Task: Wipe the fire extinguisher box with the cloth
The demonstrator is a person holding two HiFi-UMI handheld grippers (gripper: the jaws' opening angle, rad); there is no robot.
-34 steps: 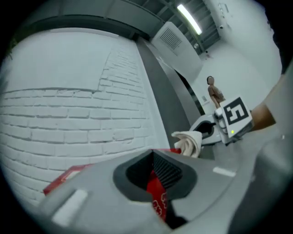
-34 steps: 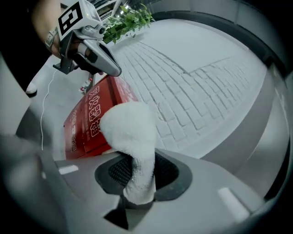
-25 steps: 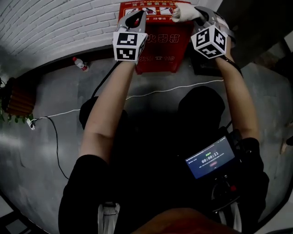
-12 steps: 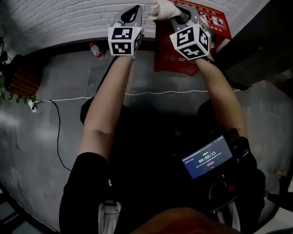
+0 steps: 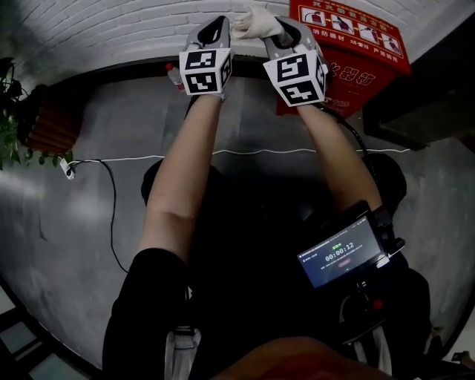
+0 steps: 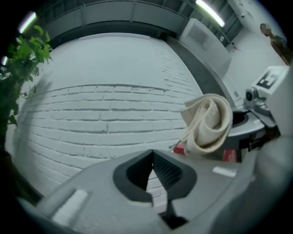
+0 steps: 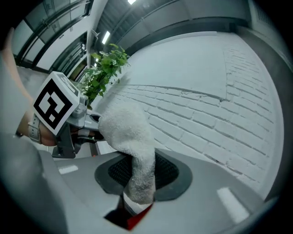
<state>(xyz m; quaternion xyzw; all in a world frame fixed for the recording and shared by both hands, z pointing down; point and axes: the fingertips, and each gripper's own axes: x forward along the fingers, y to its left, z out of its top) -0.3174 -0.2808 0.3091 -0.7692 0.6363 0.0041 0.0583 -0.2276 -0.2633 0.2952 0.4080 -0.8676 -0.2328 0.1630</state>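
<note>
The red fire extinguisher box (image 5: 347,56) stands against the white brick wall at the upper right of the head view. Both grippers are held up to its left, facing the wall. My right gripper (image 5: 278,26) is shut on a cream cloth (image 5: 256,21), which bunches out above the jaws (image 7: 132,137). Just left of it, my left gripper (image 5: 215,24) has its jaws shut with nothing between them. In the left gripper view the cloth (image 6: 207,122) hangs to the right, with a sliver of the red box (image 6: 229,155) behind it.
A plastic bottle (image 5: 174,74) lies on the grey floor at the wall's foot. A potted plant (image 5: 15,111) stands at the far left beside a cable (image 5: 104,185). A screen device (image 5: 341,256) hangs at the person's waist. A dark doorway lies right of the box.
The view has swung left: the box has gone from the top centre to the upper right. Both grippers now face bare brick wall, the cloth still in the right one.
</note>
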